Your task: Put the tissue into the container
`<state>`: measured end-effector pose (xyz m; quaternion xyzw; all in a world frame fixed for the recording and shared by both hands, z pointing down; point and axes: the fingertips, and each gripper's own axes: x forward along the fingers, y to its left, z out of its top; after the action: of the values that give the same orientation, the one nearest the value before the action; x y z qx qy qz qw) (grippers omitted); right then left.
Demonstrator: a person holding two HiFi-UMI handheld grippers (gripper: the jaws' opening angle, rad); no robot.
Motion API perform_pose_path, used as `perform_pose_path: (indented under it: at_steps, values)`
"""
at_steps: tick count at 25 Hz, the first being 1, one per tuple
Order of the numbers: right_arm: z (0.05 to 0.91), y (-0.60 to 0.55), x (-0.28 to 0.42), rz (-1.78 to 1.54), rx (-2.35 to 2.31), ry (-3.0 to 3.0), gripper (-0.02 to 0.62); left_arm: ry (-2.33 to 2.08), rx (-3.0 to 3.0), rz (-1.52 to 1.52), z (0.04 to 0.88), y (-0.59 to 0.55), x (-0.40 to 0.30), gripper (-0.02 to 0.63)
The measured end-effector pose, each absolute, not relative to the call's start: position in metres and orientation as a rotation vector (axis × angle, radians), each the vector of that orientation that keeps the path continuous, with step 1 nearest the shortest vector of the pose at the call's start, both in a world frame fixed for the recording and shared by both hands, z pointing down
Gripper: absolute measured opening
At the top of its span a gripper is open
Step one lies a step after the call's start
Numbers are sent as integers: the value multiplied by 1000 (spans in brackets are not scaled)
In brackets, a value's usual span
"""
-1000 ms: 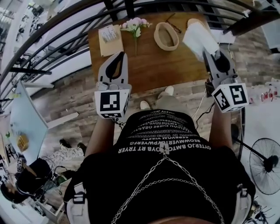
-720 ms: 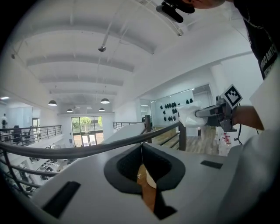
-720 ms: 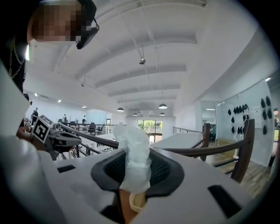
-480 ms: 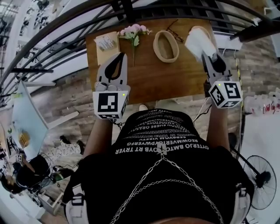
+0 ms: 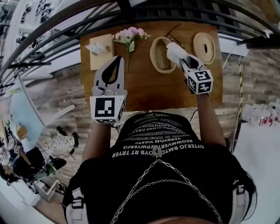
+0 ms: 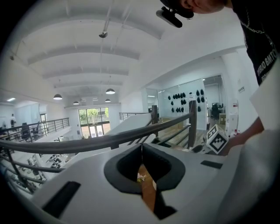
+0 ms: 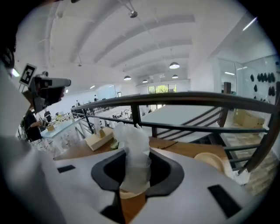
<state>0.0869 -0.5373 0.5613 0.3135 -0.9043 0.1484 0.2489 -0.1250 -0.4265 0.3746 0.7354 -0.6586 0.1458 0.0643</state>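
Note:
A white tissue [image 5: 171,49] hangs bunched from my right gripper [image 5: 179,57], which is shut on it. The tissue sits over the right rim of the oval woven container [image 5: 158,56] on the wooden table. In the right gripper view the tissue [image 7: 132,151] stands up between the jaws, and a pale bit of the container's rim [image 7: 127,195] shows beneath it. My left gripper [image 5: 114,63] hovers over the table's left half, jaws shut and empty. In the left gripper view the left gripper [image 6: 141,148] points up towards the railing.
The container's round lid [image 5: 204,47] lies at the table's right end. A sprig of pink flowers [image 5: 128,36], a tissue box [image 5: 99,50] and a pair of glasses [image 5: 173,32] lie along the far side. A dark railing [image 5: 183,11] runs behind the table.
My right gripper has carried the tissue leftwards and forward, from beside the lid to over the container. The left gripper has barely moved.

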Motion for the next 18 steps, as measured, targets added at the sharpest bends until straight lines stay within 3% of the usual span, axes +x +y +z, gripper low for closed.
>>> perform_pose_path:
  at_steps: [6,13,14,16,18]
  values:
    - [658,-545,57,493,655,-2345,109,-2006,2099,514,403,-427,-134,29]
    - [712,-536,33,538,488,-2202,124,-2013,2040,545,418,-424,-137,29]
    - [713,-537,31,530,489,-2197,144,-2010,2042,545,419,-424,-137,29]
    - [707,-536,29,521,490,-2201,261,-2007,2051,542,419,-420,-138,29]
    - [698,-533,33,534,493,-2209,304,-2008,2070,534,413,-417,-136,29]
